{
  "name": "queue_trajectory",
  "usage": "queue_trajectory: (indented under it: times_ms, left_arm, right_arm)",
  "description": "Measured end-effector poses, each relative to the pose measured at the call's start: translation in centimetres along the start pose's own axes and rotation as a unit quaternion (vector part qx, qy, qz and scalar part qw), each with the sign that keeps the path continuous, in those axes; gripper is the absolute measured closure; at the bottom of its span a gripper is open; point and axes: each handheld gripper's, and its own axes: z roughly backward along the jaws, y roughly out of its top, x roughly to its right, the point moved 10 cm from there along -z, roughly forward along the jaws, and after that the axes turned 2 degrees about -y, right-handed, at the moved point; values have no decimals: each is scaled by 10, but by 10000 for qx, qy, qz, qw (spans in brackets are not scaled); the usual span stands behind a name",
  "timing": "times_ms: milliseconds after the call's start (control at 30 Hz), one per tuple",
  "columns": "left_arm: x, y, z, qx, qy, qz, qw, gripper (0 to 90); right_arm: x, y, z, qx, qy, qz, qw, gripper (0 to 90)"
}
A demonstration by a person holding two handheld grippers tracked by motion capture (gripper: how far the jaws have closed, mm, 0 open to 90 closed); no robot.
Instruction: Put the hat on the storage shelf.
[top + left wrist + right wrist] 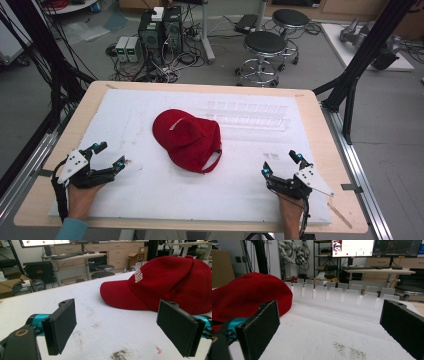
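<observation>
Red cap: lies crown-up at mid-bench, on the white mat, free for approach from either side. Left tool and right tool: flank the cap, well apart from it, jaws spread wide and empty, apparently staged for a grasp. Clear slotted rack: just behind the cap.

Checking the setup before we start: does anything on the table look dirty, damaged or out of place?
Only grime: the white mat has dark smudges near both grippers. The red cap sits upright, and the clear slotted rack stands straight.
</observation>
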Motion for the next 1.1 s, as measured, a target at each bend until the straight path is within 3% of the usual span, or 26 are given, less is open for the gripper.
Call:
queue_trajectory:
  times_ms: [300,467,600,833,1033,1100]
  left_arm:
    - [-1,-1,-1,-38,-7,83,10000,163]
    - [-1,0,0,-29,-15,68,10000,162]
    - [0,2,3,131,-21,5,9999,161]
    - [-1,0,0,23,-26,76,10000,162]
    - [-1,0,0,-20,-3,69,10000,162]
    - [-1,-1,-1,-40,-2,62,10000,162]
  right_arm:
    - [0,0,0,13,-8,-16,10000,15]
    - [0,-1,-2,-96,-40,22,9999,15]
    - [1,-2,-4,-214,-86,-14,9997,15]
    - [-1,0,-9,-359,-54,-72,9993,15]
    - [-14,17,-17,-400,115,-51,9991,15]
    - [-28,32,-25,-382,290,15,9988,15]
